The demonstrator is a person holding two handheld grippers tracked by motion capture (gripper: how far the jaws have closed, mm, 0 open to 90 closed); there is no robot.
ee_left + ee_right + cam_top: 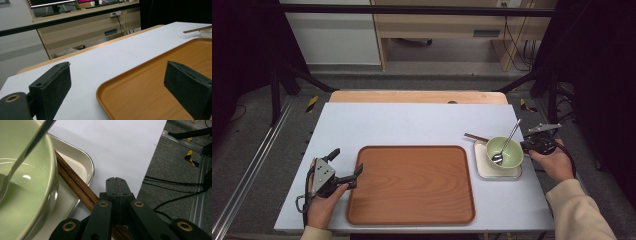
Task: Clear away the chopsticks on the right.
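Lying mid-surface: large rectangular brown wooden tray (412,184). Sitting to its right: small white metal-rimmed dish (482,167), bearing round pale-green bowl (508,150). Leaning inside the bowl: long silver metal spoon (508,141). Resting across the dish under the bowl: dark wooden chopsticks (75,185).

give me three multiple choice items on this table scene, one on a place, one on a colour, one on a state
1. Where does the spoon rest?
A. in the bowl
B. on the wooden tray
C. on the bare table

2. What colour is the bowl?
A. red
B. pale green
C. black

3. How are the right claw's jaws?
A. wide open
B. closed together
C. clamped on the spoon

Answers:
1. A, its head lies inside the bowl, handle leaning over the rim.
2. B, the high view and the right gripper view both show pale green.
3. B, the right gripper view shows the jaws pressed together, nothing between, beside the chopsticks.
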